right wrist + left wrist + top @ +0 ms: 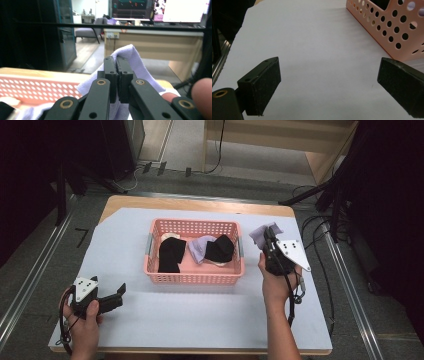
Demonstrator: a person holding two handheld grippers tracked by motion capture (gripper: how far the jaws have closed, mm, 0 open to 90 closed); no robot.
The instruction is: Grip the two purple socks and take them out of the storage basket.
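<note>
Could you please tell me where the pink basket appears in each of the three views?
High view: the pink basket sits mid-table, socks inside.
Left gripper view: its perforated corner is at upper right.
Right gripper view: its wall runs lower left.
Shared landmark: the white table cover.

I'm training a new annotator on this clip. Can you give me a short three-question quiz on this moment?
1. True or false: the right gripper has its jaws shut on a purple cloth.
2. The left gripper is: A) inside the basket, B) open over the white sheet, C) holding a black cloth.
3. What colour is the basket?

Key: 1 true; 2 B; 3 pink.
</note>
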